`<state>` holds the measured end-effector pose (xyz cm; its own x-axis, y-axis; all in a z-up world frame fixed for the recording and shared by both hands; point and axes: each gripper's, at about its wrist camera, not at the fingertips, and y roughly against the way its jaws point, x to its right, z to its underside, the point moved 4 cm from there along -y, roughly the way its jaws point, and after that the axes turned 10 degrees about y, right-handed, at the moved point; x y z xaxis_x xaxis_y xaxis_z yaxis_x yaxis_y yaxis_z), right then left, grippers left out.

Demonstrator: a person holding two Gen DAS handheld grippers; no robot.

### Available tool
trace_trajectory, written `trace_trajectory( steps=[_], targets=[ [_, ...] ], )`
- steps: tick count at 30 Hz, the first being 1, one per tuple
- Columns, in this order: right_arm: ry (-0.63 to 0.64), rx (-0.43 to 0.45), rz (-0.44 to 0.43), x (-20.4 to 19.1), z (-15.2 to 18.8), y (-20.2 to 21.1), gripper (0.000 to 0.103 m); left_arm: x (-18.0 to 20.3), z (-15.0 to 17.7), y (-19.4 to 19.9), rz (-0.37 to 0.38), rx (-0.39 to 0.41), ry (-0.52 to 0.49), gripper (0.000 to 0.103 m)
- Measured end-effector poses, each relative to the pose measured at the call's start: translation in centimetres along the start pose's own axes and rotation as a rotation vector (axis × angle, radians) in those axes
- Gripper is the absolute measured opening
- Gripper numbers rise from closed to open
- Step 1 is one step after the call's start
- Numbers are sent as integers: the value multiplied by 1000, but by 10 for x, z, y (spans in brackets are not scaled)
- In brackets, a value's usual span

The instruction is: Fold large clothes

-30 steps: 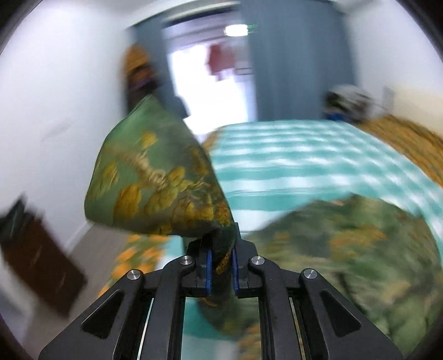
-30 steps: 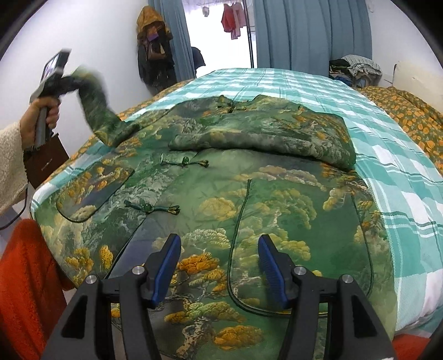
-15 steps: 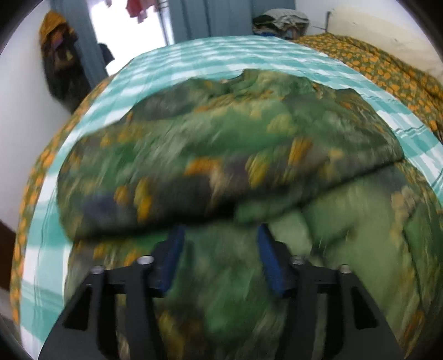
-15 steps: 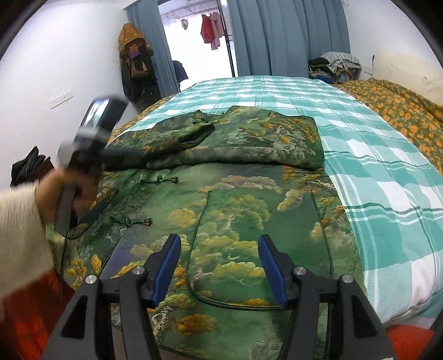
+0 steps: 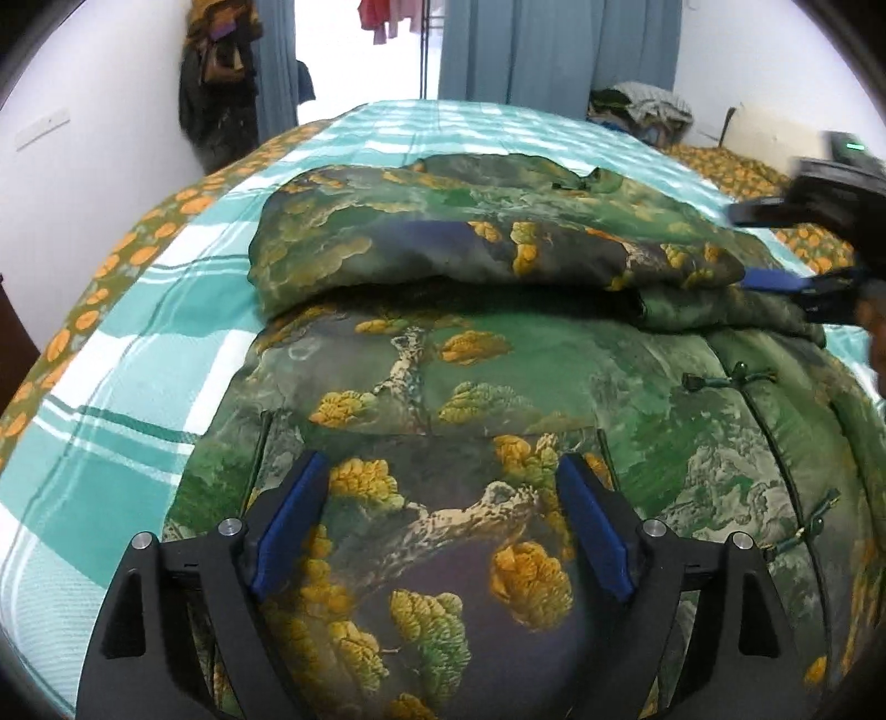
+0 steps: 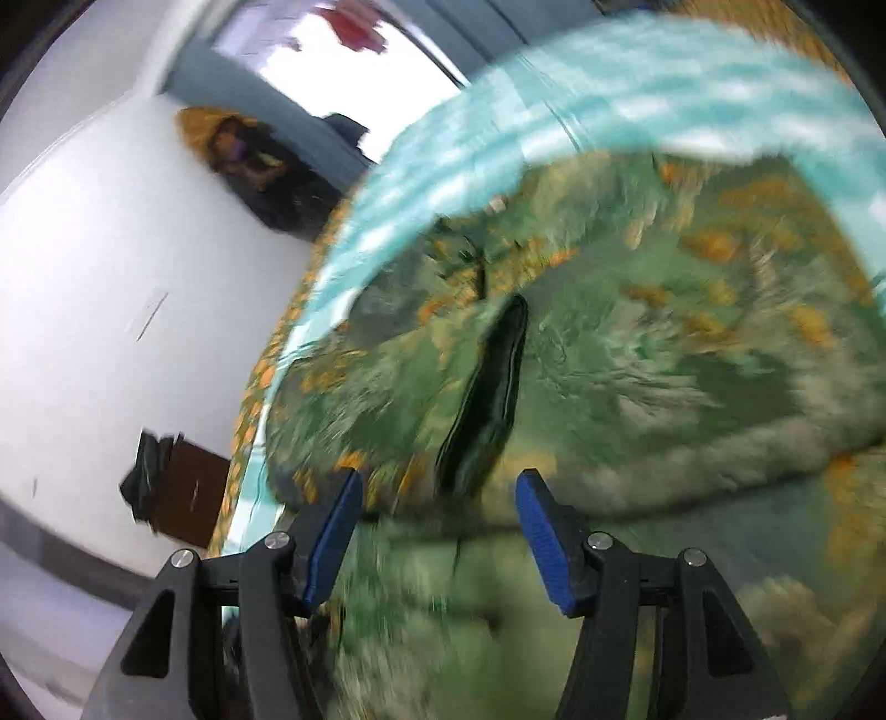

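Observation:
A green padded jacket (image 5: 443, 354) with a gold tree print lies spread on the teal checked bedspread (image 5: 138, 310). Its sleeves (image 5: 470, 249) are folded across the chest. My left gripper (image 5: 440, 462) hovers over the jacket's lower body. Its jaws are opening and no cloth is between them. In the left wrist view my right gripper (image 5: 742, 249) sits at the right end of the folded sleeve. The right wrist view is blurred and rolled. There the right gripper (image 6: 438, 476) stands open just short of a dark sleeve cuff (image 6: 487, 404), gripping nothing.
Dark clothes (image 5: 216, 72) hang on the wall left of blue curtains (image 5: 554, 50). A pile of laundry (image 5: 642, 105) and an orange-patterned quilt (image 5: 720, 166) lie at the far right. A brown cabinet (image 6: 188, 493) stands by the bed's left edge.
The left gripper let go of the sleeve, which now lies folded across the jacket, then dropped low over the body with its jaws wider. The right gripper swung and rolled toward the sleeve.

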<state>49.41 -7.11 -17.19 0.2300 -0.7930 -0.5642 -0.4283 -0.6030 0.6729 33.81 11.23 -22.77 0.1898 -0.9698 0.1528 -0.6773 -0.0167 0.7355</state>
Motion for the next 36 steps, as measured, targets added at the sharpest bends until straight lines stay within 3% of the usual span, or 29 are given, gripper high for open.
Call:
trace_trajectory(
  steps=[2,3,4,5,10,13,15,16,21,24,27,31,33,36],
  targets=[
    [-44,-59,3,4,-1,-28,58,4,0,-1,5,4,-15,89],
    [-41,-69,3,3,0,-35,33,4,1,-1,12,5,-18,90],
    [-3,-91,17,-4,-1,-42,19,3,1,-1,23,4,-13,90],
    [44,-87,44,-11,-4,-41,17,0,2,-1,34,2,-3,91],
    [310,63,197,-46,-39,-12,16,-5,1,-3,65,-13,19,92],
    [366,15,280,-36,-40,-24,22,-5,2,-2,63,-15,14,93],
    [370,-73,328,-21,-26,-45,41,-6,1,-1,68,-18,20,93],
    [377,-96,338,-16,-18,-50,43,-7,1,-1,71,-21,23,93],
    [490,28,396,-30,-9,-15,43,-8,-2,8,57,-65,36,93],
    [624,115,394,-59,-15,6,43,0,-20,22,54,-66,49,93],
    [689,89,345,-75,-25,-9,43,10,-50,32,89,-62,63,93],
    [610,-18,315,-52,-30,-52,43,10,-111,22,151,-69,147,93],
    [561,-80,306,-34,-26,-69,41,3,-139,3,144,-44,196,92],
    [525,-107,292,-20,-19,-78,41,-3,-158,-41,90,-50,193,79]
  ],
)
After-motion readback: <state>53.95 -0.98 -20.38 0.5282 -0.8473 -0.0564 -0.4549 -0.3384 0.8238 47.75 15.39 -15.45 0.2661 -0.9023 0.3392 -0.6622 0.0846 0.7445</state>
